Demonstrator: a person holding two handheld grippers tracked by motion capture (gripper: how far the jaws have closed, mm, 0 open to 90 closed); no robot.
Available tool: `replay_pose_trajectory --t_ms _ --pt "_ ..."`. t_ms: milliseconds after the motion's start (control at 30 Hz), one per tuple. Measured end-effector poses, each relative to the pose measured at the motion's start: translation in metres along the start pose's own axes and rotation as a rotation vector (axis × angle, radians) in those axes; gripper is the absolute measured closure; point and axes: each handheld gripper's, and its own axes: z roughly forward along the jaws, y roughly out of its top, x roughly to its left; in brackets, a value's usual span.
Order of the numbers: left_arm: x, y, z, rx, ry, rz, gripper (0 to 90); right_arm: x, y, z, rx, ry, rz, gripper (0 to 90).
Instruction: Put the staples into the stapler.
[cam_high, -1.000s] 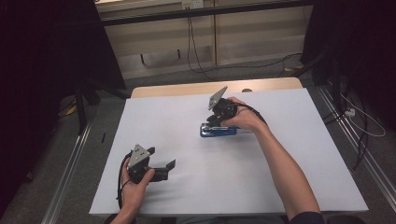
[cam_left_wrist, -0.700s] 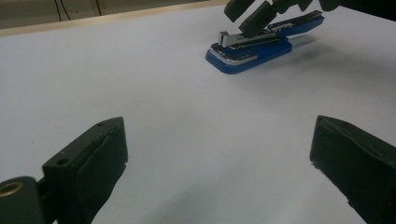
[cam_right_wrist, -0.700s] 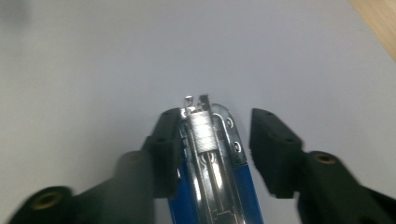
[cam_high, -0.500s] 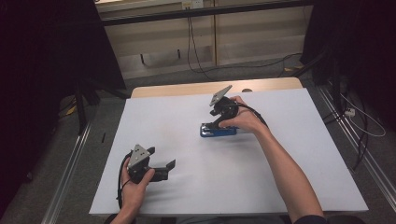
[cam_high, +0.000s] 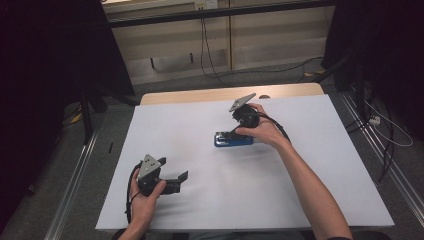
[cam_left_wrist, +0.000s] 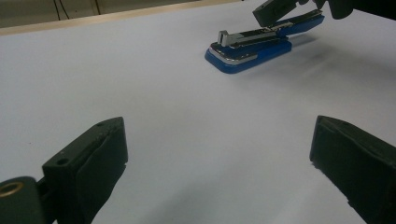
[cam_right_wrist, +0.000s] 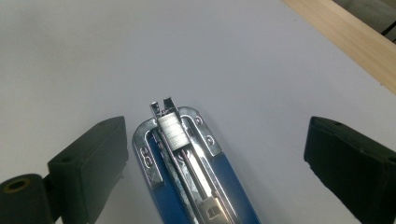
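The left hand-held gripper rests on the white tabletop, jaws spread wide and empty. Well ahead of it, the blue stapler lies open between the right hand-held gripper's parted jaws.

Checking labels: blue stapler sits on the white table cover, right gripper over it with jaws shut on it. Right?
Not quite. The right gripper is over the blue stapler on the white table cover, but its jaws stand wide open on either side, as the right gripper view shows.
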Motion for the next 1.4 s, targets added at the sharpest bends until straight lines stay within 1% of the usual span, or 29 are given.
replay_pose_trajectory --t_ms 67,133,200,267,367,400,433,467,500,600,700,767,833,967,1067,1133,1267,1400 --pt "0.000 0.000 0.000 0.002 0.000 0.004 4.3 0.001 -0.001 -0.003 -0.016 -0.019 0.006 5.9" --pt "0.000 0.000 0.000 0.006 0.003 0.006 4.4 0.002 -0.002 -0.005 -0.031 -0.026 0.016 5.3" --pt "0.000 0.000 0.000 0.006 0.003 0.006 4.3 0.003 -0.003 -0.006 -0.032 -0.027 0.031 5.2" --pt "0.000 0.000 0.000 0.003 0.002 0.004 4.3 0.006 -0.004 -0.007 -0.030 -0.044 0.044 5.5" --pt "0.000 0.000 0.000 0.000 0.002 -0.001 4.4 0.012 -0.006 -0.009 -0.032 -0.040 0.048 5.9" --pt "0.001 0.000 0.000 0.005 0.002 -0.003 4.4 0.013 -0.007 -0.010 -0.033 -0.050 0.047 5.9" --pt "0.001 0.000 0.000 0.008 0.002 -0.007 4.5 0.015 -0.008 -0.011 -0.032 -0.072 0.053 5.9" --pt "0.001 0.000 0.001 0.005 0.002 -0.010 4.5 0.016 -0.008 -0.012 -0.032 -0.083 0.062 5.9" --pt "0.001 0.000 0.000 0.007 0.001 -0.005 4.5 0.016 -0.009 -0.013 -0.038 -0.090 0.070 5.9" --pt "0.000 0.000 0.000 0.002 0.002 -0.001 4.5 0.017 -0.011 -0.018 -0.072 -0.133 0.097 5.8" --pt "0.000 0.000 0.000 0.001 0.014 0.002 4.1 0.018 -0.013 -0.022 -0.086 -0.164 0.103 4.9" --pt "-0.001 0.000 0.000 0.001 0.015 0.000 4.1 0.019 -0.017 -0.024 -0.102 -0.169 0.125 4.7" --pt "-0.001 0.000 0.000 0.001 0.015 0.003 4.1 0.021 -0.020 -0.027 -0.117 -0.184 0.140 4.3" --pt "0.000 0.000 0.000 0.002 0.013 -0.008 4.2 0.024 -0.027 -0.034 -0.148 -0.196 0.169 4.2" --pt "0.000 0.000 0.000 -0.001 0.015 -0.010 4.2 0.026 -0.032 -0.038 -0.155 -0.194 0.165 3.5" --pt "0.001 0.000 0.000 -0.004 0.016 -0.007 4.2 0.027 -0.036 -0.040 -0.164 -0.208 0.178 3.6" --pt "0.001 0.000 -0.001 -0.001 0.017 -0.004 4.1 0.031 -0.043 -0.045 -0.178 -0.236 0.190 3.6" --pt "0.001 0.000 -0.001 -0.006 0.015 -0.008 4.1 0.035 -0.050 -0.053 -0.202 -0.255 0.212 3.4"
